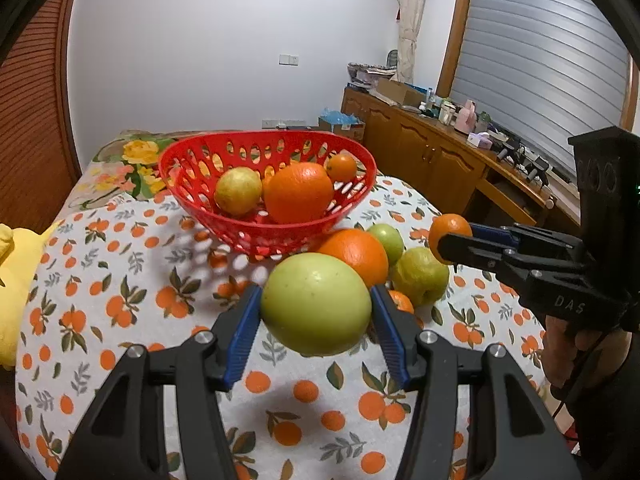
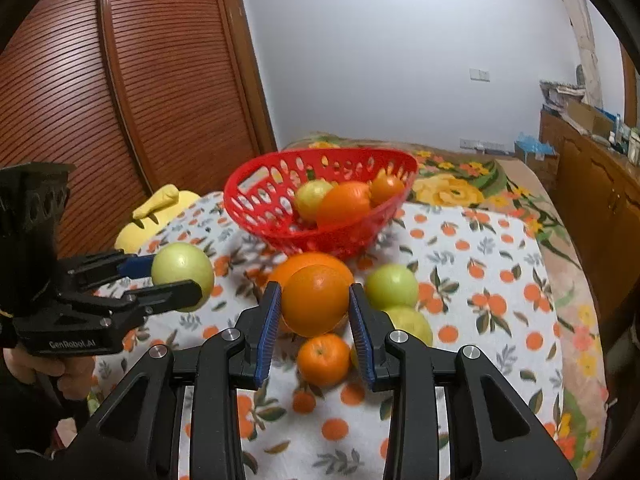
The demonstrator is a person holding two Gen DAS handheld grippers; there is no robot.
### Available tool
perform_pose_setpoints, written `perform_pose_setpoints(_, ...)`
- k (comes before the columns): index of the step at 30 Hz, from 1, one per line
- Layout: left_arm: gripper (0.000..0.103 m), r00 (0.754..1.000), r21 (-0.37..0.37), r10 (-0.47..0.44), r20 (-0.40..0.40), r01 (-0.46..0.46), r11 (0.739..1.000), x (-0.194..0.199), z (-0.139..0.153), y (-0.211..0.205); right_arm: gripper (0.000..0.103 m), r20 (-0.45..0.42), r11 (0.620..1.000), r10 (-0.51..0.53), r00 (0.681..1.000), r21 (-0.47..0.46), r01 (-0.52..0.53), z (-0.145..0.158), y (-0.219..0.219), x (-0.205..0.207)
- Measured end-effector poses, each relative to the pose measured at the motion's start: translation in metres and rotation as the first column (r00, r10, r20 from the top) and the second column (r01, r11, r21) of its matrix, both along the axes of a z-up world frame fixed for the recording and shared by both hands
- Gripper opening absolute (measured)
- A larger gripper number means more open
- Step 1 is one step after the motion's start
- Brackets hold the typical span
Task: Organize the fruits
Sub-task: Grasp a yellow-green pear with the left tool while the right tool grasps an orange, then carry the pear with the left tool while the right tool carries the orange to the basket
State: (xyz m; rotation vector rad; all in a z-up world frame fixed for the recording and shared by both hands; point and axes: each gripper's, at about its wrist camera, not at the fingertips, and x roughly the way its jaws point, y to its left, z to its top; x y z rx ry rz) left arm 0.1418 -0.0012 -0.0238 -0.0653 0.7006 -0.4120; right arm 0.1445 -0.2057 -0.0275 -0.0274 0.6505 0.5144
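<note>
My left gripper point(image 1: 316, 300) is shut on a large green apple point(image 1: 316, 308), held above the table; the right wrist view has this gripper point(image 2: 176, 280) and the apple point(image 2: 182, 272) at the left. My right gripper point(image 2: 315, 292) is shut on a small orange point(image 2: 316, 300), also lifted; in the left wrist view it point(image 1: 456, 238) grips that orange point(image 1: 446, 228) at the right. The red basket point(image 1: 264, 135) point(image 2: 320, 153) stands behind, holding a yellow-green fruit, a big orange and a small mandarin. Below on the cloth lie a big orange point(image 1: 356, 250), a green apple point(image 2: 392, 286), a yellow-green fruit point(image 1: 420, 276) and a mandarin point(image 2: 324, 360).
The table wears a white cloth with orange prints point(image 1: 120, 280). A yellow soft item point(image 1: 16, 280) lies at its left edge. A wooden cabinet point(image 1: 420, 152) with clutter runs along the right wall, and louvred wooden doors point(image 2: 120, 100) stand at the left. A person's hand point(image 1: 568, 356) holds the right gripper's handle.
</note>
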Motion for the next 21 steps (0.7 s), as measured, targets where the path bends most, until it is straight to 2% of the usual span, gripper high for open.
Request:
perform_pose_setpoints(9,0.054,0.999,0.008,0.022,0.025,-0.023,1.000,0.011,0.014,0.009,0.033,0.052,0.999,0.026,0.998,0.029,-0.028,0.021,0.012,0.005)
perform_pose_setpoints(21,0.054,0.997,0.008,0.073,0.031,-0.074,0.997,0.034,0.019,0.024,0.033,0.075,0.999,0.014,0.997,0.044,-0.017,0.027,0.019,0.019)
